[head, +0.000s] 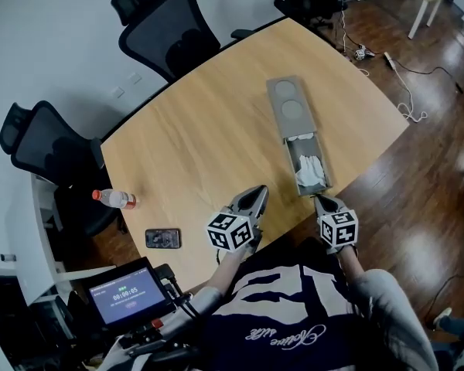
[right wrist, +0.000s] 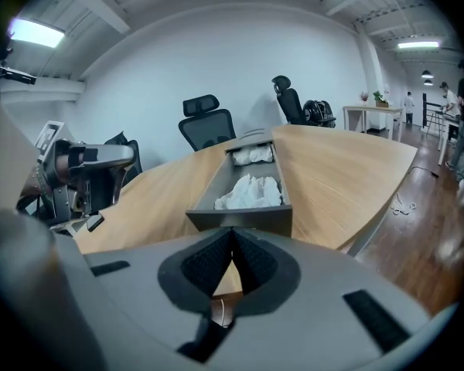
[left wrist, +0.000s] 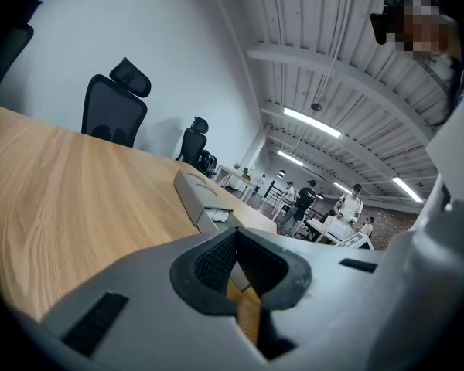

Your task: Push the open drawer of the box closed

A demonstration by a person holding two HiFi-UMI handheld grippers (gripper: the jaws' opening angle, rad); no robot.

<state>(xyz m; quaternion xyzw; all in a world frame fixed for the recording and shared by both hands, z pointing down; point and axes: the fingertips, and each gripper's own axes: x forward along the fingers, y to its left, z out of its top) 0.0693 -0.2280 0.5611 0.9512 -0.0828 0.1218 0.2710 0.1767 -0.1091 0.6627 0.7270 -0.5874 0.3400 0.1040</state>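
Head view shows the drawer (head: 325, 172) pulled far out of the gray box (head: 292, 107), on the side of the box nearest the person. White crumpled stuff (head: 309, 170) lies inside it. So nothing is done yet, and the whole push is left.

The right gripper (head: 323, 202) is just beside the drawer's front, jaws pressed together and holding nothing. I cannot tell if it touches. It looks ready to push toward the box.

The left gripper (head: 255, 195) hangs over the table (head: 193, 130) left of the box, jaws together and empty.
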